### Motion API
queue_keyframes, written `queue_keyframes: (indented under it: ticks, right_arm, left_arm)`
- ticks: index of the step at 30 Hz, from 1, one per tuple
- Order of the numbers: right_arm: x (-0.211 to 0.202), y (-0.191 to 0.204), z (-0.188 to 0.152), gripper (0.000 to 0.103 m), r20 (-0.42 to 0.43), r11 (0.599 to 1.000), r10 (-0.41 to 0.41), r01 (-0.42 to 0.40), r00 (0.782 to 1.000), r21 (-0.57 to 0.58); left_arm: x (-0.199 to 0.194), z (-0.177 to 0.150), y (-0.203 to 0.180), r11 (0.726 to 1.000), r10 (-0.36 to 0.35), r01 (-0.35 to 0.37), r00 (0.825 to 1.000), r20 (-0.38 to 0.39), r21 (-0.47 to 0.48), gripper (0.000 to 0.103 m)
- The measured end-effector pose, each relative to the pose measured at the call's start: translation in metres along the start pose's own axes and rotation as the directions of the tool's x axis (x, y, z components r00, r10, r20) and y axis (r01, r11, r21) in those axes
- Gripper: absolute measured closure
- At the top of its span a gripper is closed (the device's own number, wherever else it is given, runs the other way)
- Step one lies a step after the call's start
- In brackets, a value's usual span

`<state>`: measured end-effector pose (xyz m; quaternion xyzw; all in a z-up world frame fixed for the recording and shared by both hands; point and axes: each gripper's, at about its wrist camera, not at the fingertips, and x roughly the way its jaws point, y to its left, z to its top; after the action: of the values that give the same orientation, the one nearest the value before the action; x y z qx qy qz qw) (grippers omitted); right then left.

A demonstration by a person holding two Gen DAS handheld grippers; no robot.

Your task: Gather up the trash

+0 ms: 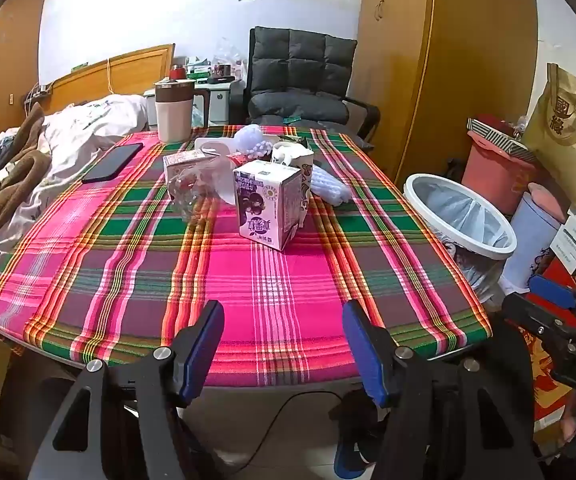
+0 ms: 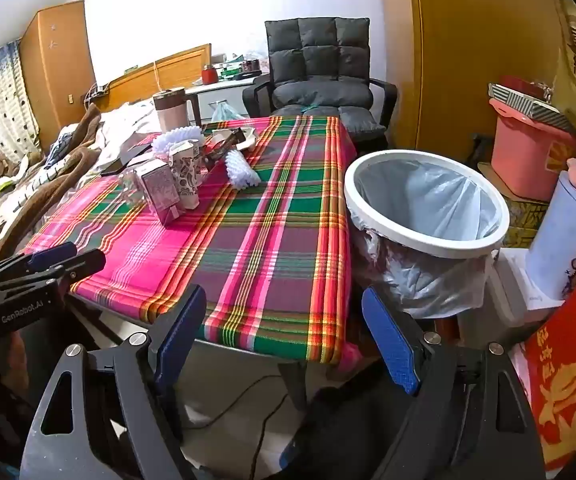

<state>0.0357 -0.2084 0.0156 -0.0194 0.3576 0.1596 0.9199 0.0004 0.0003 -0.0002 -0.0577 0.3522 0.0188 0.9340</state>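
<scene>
A: Largest item first?

B: Table (image 1: 248,288), draped in a pink, green and red plaid cloth, ran from the near edge back to a grey padded chair (image 1: 301,76).

A: Next?

B: Waste bin (image 2: 427,200), white rim, pale plastic liner, stood on the floor just beside the table's right edge. Nothing could be seen inside it.

A: And the trash itself?

B: Clustered mid-table, toward the far half. Purple-printed carton (image 1: 268,204), upright, nearest the front. Patterned carton (image 1: 299,168) just behind it, touching or nearly so. Crumpled clear plastic (image 1: 192,188) to its left, in front of a smaller box (image 1: 184,160). White foam netting (image 1: 329,186) to the right.

A: Non-trash?

B: Brown-and-cream jug (image 1: 174,108) at the far left corner; dark phone (image 1: 114,162) lying flat on the left side.

A: Grippers?

B: Left gripper (image 1: 284,340) hung over the near edge, jaws spread wide, nothing between them. Right gripper (image 2: 284,332) sat off the table's near right corner, jaws fully spread, likewise empty. Both were well apart from the trash.

A: Risks?

B: I judged three. The tall cartons might topple if a finger struck one high up. The clear plastic and foam would likely slip or spring from a shallow pinch. A wide reach on the left could catch the phone or jug, which do not belong in the bin.
</scene>
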Motion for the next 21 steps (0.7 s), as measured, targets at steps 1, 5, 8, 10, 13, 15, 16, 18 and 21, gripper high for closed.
queue_keyframes:
  ticks: [1,5,8,10,13,15,16,18,21]
  right_arm:
    - [0.000,0.000,0.000,0.022,-0.001,1.000,0.001,-0.001,1.000,0.001]
    - [0.000,0.002,0.001,0.022,-0.003,1.000,0.003,-0.003,1.000,-0.001]
    - [-0.001,0.004,0.001,0.022,-0.001,1.000,0.006,-0.006,1.000,-0.007]
    - [-0.004,0.002,0.003,0.022,-0.005,1.000,0.008,-0.008,1.000,-0.010]
    - [-0.006,0.001,0.000,0.022,-0.004,1.000,0.009,-0.009,1.000,-0.015]
    - [-0.006,0.004,-0.001,0.022,-0.004,1.000,0.003,-0.003,1.000,-0.019]
    - [-0.004,0.005,-0.001,0.022,-0.004,1.000,0.000,0.000,1.000,-0.018]
    - [-0.003,0.007,0.001,0.022,-0.007,1.000,-0.006,0.006,1.000,-0.014]
    - [-0.004,0.008,0.001,0.022,-0.008,1.000,-0.005,0.005,1.000,-0.013]
  left_arm:
    - [0.000,0.000,0.000,1.000,0.000,0.000,1.000,0.002,0.001,0.042]
    - [-0.001,0.000,0.000,1.000,0.002,-0.002,1.000,0.007,-0.001,0.042]
    - [-0.003,0.000,0.000,1.000,0.006,-0.006,1.000,0.014,0.000,0.042]
    - [-0.005,-0.010,0.003,1.000,0.007,-0.007,1.000,0.014,-0.004,0.042]
    - [-0.006,-0.004,0.004,1.000,0.010,-0.010,1.000,0.005,-0.009,0.042]
    - [-0.006,-0.004,0.003,1.000,0.008,-0.008,1.000,0.003,-0.010,0.042]
    - [-0.006,-0.004,0.003,1.000,0.008,-0.008,1.000,0.004,-0.010,0.042]
    - [-0.006,-0.003,0.003,1.000,0.007,-0.007,1.000,0.003,-0.010,0.042]
    - [-0.006,-0.003,0.002,1.000,0.008,-0.008,1.000,0.004,-0.009,0.042]
